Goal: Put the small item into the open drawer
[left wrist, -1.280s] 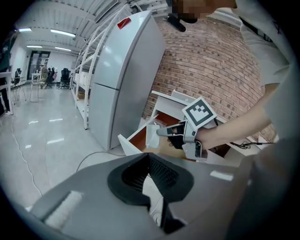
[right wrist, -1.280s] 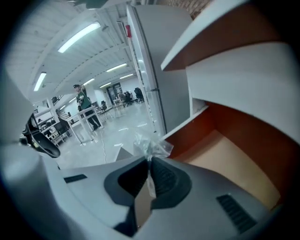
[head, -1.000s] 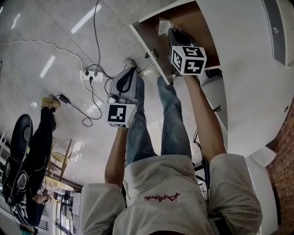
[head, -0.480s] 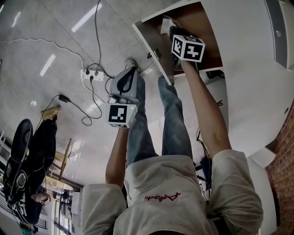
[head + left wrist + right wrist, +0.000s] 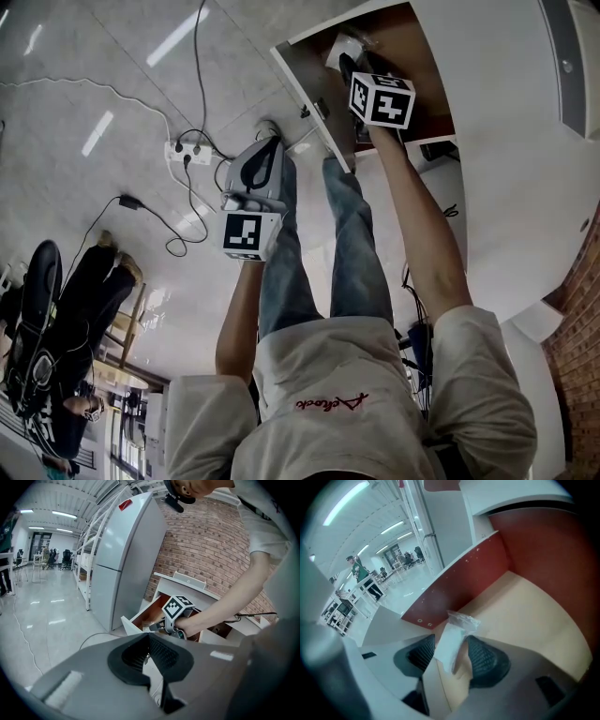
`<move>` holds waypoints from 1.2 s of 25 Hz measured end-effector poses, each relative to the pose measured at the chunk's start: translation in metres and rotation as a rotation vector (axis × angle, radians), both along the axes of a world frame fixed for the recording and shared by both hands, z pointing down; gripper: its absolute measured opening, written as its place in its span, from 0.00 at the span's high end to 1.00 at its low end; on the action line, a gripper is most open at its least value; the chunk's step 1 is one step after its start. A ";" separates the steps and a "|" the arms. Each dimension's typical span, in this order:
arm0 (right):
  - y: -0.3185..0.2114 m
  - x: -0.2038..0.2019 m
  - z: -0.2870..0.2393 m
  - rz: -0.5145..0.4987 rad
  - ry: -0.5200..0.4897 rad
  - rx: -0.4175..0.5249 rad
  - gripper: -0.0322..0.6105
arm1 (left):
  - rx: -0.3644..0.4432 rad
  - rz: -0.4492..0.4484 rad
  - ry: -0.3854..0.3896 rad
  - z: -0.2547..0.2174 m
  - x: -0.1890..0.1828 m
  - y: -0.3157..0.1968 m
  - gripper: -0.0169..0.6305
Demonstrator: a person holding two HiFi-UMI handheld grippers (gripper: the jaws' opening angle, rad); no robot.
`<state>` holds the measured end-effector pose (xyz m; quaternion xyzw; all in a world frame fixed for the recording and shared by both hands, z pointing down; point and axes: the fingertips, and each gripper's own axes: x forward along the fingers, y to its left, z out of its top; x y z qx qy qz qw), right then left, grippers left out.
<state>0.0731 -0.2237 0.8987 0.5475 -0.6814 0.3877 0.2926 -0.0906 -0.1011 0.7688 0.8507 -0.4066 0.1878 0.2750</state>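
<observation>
We count two grippers, each carrying one marker cube printed with black-and-white squares. The right gripper (image 5: 349, 62) reaches into the one open drawer (image 5: 302, 92). Its jaws are opening, and the single small item (image 5: 449, 648), a white sachet in clear wrap, stands between the pads above the drawer's pale floor. The left gripper (image 5: 148, 652) hangs over the tiled floor beside the person's leg, its jaws drawn together with nothing in them. One power strip (image 5: 187, 153) lies on the floor. Red script (image 5: 328, 404) runs across the person's shirt, and a red label (image 5: 125, 504) sits on the one refrigerator; we cannot read either.
</observation>
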 end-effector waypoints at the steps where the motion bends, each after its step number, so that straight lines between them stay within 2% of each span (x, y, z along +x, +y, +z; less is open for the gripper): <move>1: 0.003 0.001 -0.001 0.000 0.008 -0.001 0.65 | 0.002 0.000 0.001 -0.001 0.000 0.000 0.96; 5: 0.009 0.003 -0.009 -0.004 0.021 0.021 0.65 | 0.009 -0.001 0.004 -0.003 0.000 0.001 0.96; 10: 0.011 0.002 -0.034 -0.016 0.038 0.105 0.66 | 0.020 -0.005 0.007 -0.006 0.001 0.002 0.96; 14: 0.013 -0.003 -0.056 -0.025 0.057 0.164 0.88 | 0.035 -0.010 0.008 -0.012 0.001 0.001 0.96; 16: 0.016 -0.007 -0.064 -0.035 0.051 0.181 0.92 | 0.049 -0.009 0.007 -0.017 0.001 0.000 0.96; 24: 0.024 -0.022 -0.127 -0.086 0.027 0.262 0.93 | 0.120 -0.029 0.020 -0.063 0.003 -0.019 0.96; 30: 0.023 -0.027 -0.227 -0.171 0.045 0.450 0.93 | 0.252 -0.010 0.031 -0.125 0.016 -0.032 0.96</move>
